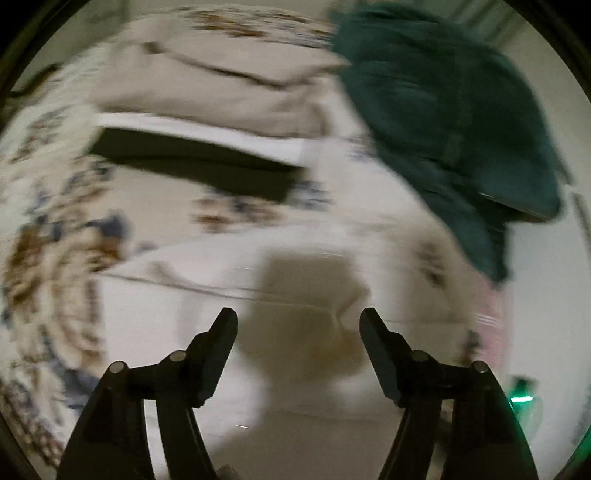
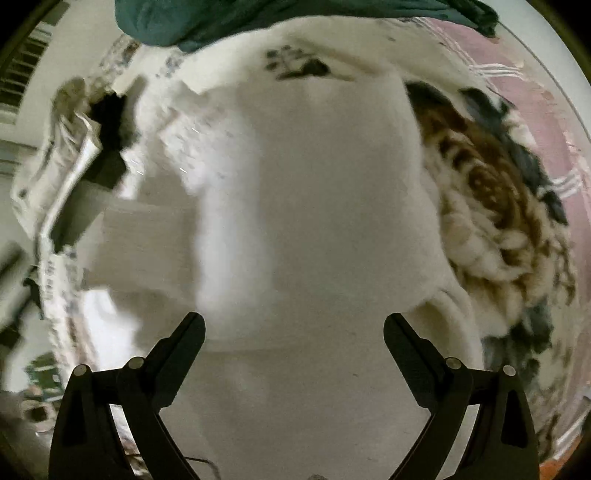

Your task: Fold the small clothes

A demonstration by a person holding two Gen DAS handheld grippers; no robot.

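A white garment [image 2: 314, 206] lies spread on the floral bedspread [image 2: 487, 206], filling the middle of the right wrist view; it also shows in the left wrist view [image 1: 280, 354] under a shadow. My left gripper [image 1: 298, 321] is open and empty above it. My right gripper [image 2: 294, 326] is open and empty just above the white cloth. A dark green garment [image 1: 454, 122] lies crumpled at the upper right in the left view and along the top edge in the right wrist view [image 2: 229, 18]. Both views are motion-blurred.
A stack of folded clothes, beige [image 1: 221, 85] over white over black [image 1: 192, 166], sits at the far left of the bed. A pink striped cloth [image 2: 524, 85] lies at the right. The bedspread [image 1: 55, 251] shows brown and blue flowers.
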